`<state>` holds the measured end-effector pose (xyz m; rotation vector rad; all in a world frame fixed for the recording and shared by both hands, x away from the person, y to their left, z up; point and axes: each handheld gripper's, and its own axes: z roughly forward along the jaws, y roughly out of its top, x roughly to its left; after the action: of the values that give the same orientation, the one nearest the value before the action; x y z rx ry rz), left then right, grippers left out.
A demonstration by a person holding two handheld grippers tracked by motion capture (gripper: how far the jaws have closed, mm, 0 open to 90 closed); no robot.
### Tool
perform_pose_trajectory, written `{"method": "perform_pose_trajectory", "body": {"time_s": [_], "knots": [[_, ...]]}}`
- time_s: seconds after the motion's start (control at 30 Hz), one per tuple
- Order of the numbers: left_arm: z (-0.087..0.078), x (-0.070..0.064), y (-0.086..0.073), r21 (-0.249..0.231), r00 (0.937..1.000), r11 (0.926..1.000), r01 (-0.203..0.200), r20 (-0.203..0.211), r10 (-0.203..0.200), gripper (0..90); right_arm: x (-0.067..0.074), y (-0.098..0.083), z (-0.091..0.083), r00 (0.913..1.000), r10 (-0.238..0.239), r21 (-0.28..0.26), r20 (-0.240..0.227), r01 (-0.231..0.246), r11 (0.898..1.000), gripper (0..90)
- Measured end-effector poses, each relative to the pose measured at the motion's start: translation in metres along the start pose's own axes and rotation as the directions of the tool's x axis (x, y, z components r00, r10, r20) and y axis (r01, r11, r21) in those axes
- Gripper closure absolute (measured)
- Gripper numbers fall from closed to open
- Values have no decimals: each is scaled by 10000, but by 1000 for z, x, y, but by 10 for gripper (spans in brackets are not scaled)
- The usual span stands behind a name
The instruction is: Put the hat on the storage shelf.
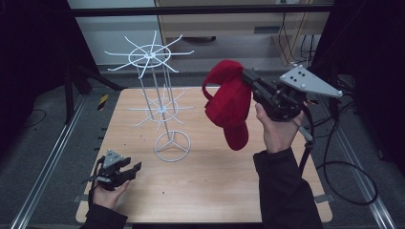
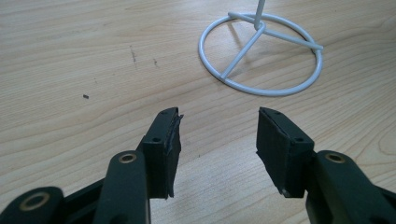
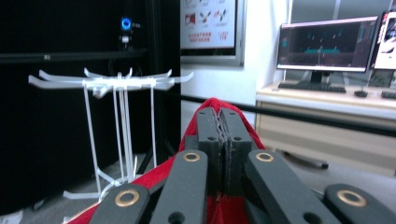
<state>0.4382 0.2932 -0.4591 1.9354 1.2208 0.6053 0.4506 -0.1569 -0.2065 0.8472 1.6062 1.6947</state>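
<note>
So, right gripper point(image 1: 246, 76) is up high w/ jaws clamped on the crown of a red cap point(image 1: 229, 102), which hangs free above the worktop point(image 1: 215, 181), right of the white rack point(image 1: 160, 102) and level w/ its top arms. Prob held by the crown so the cap can drop over a hook. Left gripper point(image 1: 133, 168) rests low at the near-left edge, jaws apart, nothing in them, pointing at the rack base point(image 2: 261, 56) — looks ready to steady it.

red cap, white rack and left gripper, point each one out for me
red cap point(image 1: 232, 102), high view, on the crown hanging below the right gripper
white rack point(image 1: 172, 146), high view, on its ring base
left gripper point(image 2: 218, 135), left gripper view, midway between its open fingertips
</note>
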Motion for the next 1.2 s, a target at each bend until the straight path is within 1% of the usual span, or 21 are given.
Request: {"method": "perform_pose_trajectory", "body": {"time_s": [0.03, 0.3, 0.4, 0.6, 0.67, 0.77, 0.8, 0.97, 1.2], "knots": [[0, 0, 0, 3, 10000, 10000, -5, -2, 5, 495, 0, 10, 2, 10000, 8, -238, 51, -6, 9997, 886], [0, -1, 0, 17, 10000, 10000, 14, 42, -14, 496, 0, 44, 11, 9992, -254, -684, 322, 275, 9973, 886], [0, 0, 0, 15, 10000, 10000, 18, 51, -18, 497, 0, 55, 17, 9986, -288, -868, 438, 325, 9957, 886], [0, 0, 0, -1, 10000, 10000, -3, 65, 3, 497, 2, 71, 31, 9978, -303, -1019, 595, 363, 9941, 886], [0, 0, 0, 7, 10000, 10000, -8, 70, 8, 498, 2, 77, 33, 9979, -281, -1151, 580, 347, 9928, 886], [0, 0, 0, -5, 10000, 10000, -16, 75, 16, 498, 3, 81, 36, 9982, -241, -1247, 547, 308, 9917, 886], [0, 0, 0, -19, 10000, 10000, 35, 73, -35, 498, 4, 83, 37, 9984, -228, -1278, 519, 293, 9914, 886], [-1, 0, 0, -49, 10000, 10000, 8, 79, -8, 498, 13, 90, 46, 9993, -222, -1403, 317, 264, 9898, 885], [0, 0, 0, -8, 10000, 10000, -6, 88, 7, 499, 22, 95, 52, 9997, -222, -1562, 77, 231, 9875, 886]]}}
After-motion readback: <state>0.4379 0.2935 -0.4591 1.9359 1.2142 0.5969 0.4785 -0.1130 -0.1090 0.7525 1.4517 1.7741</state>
